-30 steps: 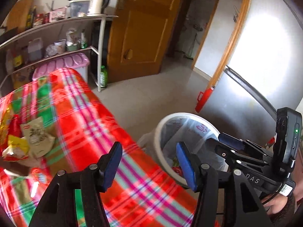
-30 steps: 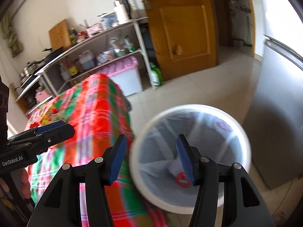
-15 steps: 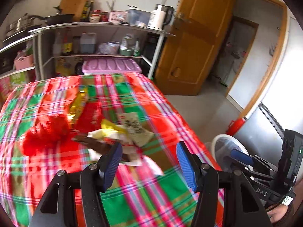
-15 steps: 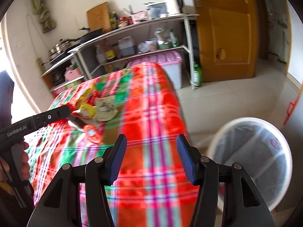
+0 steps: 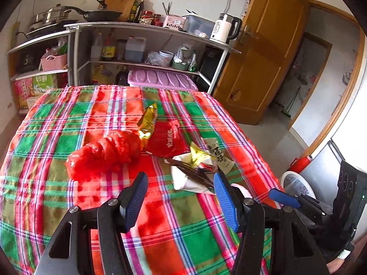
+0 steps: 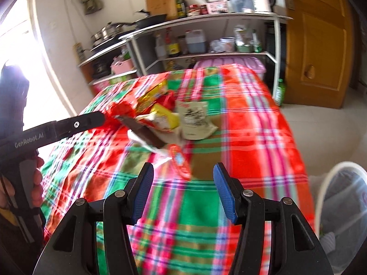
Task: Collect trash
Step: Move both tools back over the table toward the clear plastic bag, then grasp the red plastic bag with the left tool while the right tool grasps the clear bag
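A pile of trash lies on the plaid tablecloth (image 5: 68,119): a crumpled red plastic bag (image 5: 103,153), a gold wrapper (image 5: 148,121), a red packet (image 5: 167,139), a beige packet (image 5: 218,153) and a dark brown wrapper (image 5: 192,174) on white paper. My left gripper (image 5: 180,178) hovers open just short of the brown wrapper, nothing between its fingers. My right gripper (image 6: 183,169) is open and empty too, above the cloth near a small red wrapper (image 6: 180,160). The beige packet (image 6: 195,119) and a yellow wrapper (image 6: 164,114) lie beyond it.
A white bin (image 6: 339,206) with a plastic liner stands on the floor off the table's right edge. Behind the table are metal shelves (image 5: 146,27) with pots, bottles and a kettle, and a pink storage box (image 5: 160,79). A wooden door (image 5: 263,52) is at the right.
Both grippers have swung away from the bin and over the table. The trash pile, at the left edge a second ago, now lies straight ahead of the left gripper.
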Tool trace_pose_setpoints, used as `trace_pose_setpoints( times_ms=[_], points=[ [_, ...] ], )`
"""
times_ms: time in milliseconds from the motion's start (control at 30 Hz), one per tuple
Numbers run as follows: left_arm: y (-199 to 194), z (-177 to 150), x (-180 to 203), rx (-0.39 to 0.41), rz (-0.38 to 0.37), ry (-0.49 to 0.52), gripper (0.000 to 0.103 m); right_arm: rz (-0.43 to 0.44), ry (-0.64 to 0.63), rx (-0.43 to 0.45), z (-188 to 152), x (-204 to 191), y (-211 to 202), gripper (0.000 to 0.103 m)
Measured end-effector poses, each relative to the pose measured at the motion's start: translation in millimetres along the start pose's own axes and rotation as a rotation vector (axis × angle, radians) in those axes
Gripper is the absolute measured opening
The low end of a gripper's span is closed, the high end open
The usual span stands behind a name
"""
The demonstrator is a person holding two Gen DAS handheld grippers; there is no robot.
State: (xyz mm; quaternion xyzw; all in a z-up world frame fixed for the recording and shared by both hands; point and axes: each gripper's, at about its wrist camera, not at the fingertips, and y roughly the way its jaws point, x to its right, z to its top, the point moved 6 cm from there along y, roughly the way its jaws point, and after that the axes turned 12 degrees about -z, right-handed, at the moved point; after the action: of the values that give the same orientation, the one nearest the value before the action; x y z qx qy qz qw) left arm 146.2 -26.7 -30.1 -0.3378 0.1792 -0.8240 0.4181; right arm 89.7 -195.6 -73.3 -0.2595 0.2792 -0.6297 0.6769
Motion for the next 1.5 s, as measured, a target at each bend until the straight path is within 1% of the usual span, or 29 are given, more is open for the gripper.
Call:
trace_pose_setpoints(
  times_ms=[133,200,300,467,567,667,800,900,1000,1067,1133,1233,1400,1500],
  points=[
    [-6.0,-1.3,-13.0,0.008,0.008,-0.012,0.059,-0.010,-0.078,-0.001,0.9,-20.8,11.5,0.056],
    [-8.4,-1.6,-20.3,0.009,0.029,-0.018,0.061,-0.020,-0.108,-0.008,0.4,-27.7,17.6,0.057],
    [-11.1,-1.7,-31.4,0.012,0.039,-0.031,0.068,-0.035,-0.122,-0.014,0.9,-30.9,24.1,0.057],
    [-11.3,-4.0,-52.8,0.006,0.067,-0.058,0.068,-0.058,-0.132,-0.045,0.6,-29.7,35.8,0.058],
    [-10.9,-7.3,-64.9,-0.003,0.080,-0.078,0.075,-0.075,-0.150,-0.054,-0.3,-31.5,40.5,0.058],
    [-10.0,-8.4,-71.7,-0.007,0.077,-0.086,0.076,-0.084,-0.167,-0.065,-0.4,-35.0,46.6,0.058],
    [-10.2,-3.3,-81.7,-0.007,0.107,-0.077,0.079,-0.104,-0.175,-0.088,-2.4,-36.2,52.5,0.058],
    [-10.9,6.1,-88.5,-0.001,0.141,-0.045,0.080,-0.104,-0.168,-0.113,-4.1,-35.2,57.4,0.058],
    [-9.3,15.5,-96.0,0.004,0.170,-0.020,0.080,-0.109,-0.162,-0.119,-4.6,-33.8,60.1,0.057],
    [-8.4,23.5,-100.6,0.009,0.170,0.000,0.080,-0.113,-0.156,-0.116,-3.7,-32.6,61.3,0.045],
    [-3.8,28.9,-105.2,-0.014,0.171,0.022,0.081,-0.116,-0.145,-0.113,-2.5,-30.1,61.9,0.045],
    [3.4,36.0,-108.9,-0.040,0.186,0.086,0.082,-0.117,-0.137,-0.112,-2.1,-28.5,61.9,0.045],
    [17.7,37.9,-108.6,-0.092,0.120,0.135,0.082,-0.114,-0.136,-0.114,-1.8,-29.0,63.5,0.045],
    [26.8,38.2,-107.4,-0.108,0.110,0.156,0.082,-0.116,-0.139,-0.114,-1.7,-29.9,63.9,0.045]
  ],
)
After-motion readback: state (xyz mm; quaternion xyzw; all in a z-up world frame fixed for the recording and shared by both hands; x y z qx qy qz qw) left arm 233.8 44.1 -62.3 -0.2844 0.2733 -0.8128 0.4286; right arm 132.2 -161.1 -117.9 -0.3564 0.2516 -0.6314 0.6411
